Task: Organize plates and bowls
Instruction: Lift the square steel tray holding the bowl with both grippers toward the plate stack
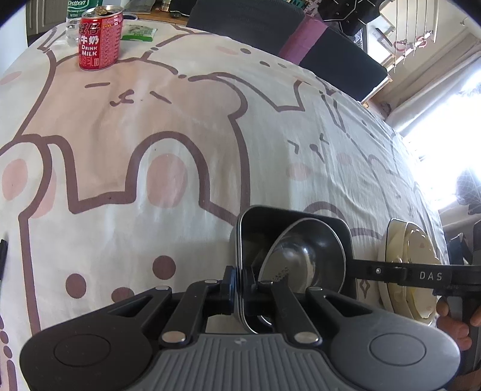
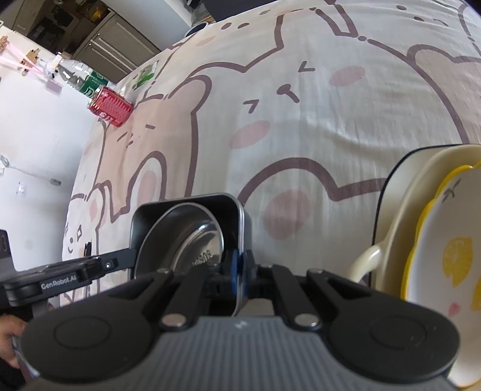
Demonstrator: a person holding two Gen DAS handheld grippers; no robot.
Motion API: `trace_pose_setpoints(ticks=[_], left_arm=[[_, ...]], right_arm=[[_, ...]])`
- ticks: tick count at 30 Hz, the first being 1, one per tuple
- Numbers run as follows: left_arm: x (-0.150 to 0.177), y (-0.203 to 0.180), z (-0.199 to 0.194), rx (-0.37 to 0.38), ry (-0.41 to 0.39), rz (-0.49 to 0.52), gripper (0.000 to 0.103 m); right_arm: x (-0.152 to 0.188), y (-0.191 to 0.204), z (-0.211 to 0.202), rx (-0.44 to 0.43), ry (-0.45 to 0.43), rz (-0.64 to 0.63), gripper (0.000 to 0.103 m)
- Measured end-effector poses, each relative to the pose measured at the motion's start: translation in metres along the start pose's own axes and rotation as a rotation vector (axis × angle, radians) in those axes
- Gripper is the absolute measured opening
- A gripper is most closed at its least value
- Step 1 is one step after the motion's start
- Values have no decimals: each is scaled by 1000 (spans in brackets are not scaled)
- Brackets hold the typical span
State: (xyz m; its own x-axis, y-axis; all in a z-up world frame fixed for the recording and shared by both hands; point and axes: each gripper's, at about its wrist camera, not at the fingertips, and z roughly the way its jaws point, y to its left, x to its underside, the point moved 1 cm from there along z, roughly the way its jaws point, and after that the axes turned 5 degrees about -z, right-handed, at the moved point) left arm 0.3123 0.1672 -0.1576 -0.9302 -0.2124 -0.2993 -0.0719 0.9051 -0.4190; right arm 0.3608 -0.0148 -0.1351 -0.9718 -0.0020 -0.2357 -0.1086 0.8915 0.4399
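Observation:
A square steel dish [image 1: 255, 222] holds a round steel bowl [image 1: 300, 255] that leans inside it. My left gripper [image 1: 240, 279] is shut on the dish's left rim. My right gripper [image 2: 239, 267] is shut on the opposite rim of the square steel dish [image 2: 192, 201], with the round bowl [image 2: 192, 240] just left of its fingers. Each wrist view also shows the other gripper's arm reaching the dish from the side. Right of the dish is a stack of cream plates [image 1: 412, 264], topped by a yellow-rimmed lemon plate [image 2: 451, 255]. Whether the dish rests on the cloth is unclear.
A bear-print tablecloth [image 1: 150, 150] covers the table. At the far end stand a red milk can [image 1: 100, 42], a water bottle [image 1: 75, 18] and a green packet [image 1: 139, 31]. A dark chair [image 1: 255, 24] stands behind the table. A hand [image 1: 454, 318] holds the right gripper.

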Motion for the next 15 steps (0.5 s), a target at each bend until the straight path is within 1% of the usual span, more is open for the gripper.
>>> trace_pose_setpoints(ticks=[3, 8, 15], left_arm=[[-1, 0, -1, 4, -7, -9, 5], [-1, -3, -3, -15, -19, -1, 5], [-4, -5, -24, 36, -96, -48, 5]], right_arm=[[0, 2, 0, 6, -1, -13, 5], [0, 7, -2, 18, -5, -46, 5], [-3, 4, -18, -33, -48, -38, 5]])
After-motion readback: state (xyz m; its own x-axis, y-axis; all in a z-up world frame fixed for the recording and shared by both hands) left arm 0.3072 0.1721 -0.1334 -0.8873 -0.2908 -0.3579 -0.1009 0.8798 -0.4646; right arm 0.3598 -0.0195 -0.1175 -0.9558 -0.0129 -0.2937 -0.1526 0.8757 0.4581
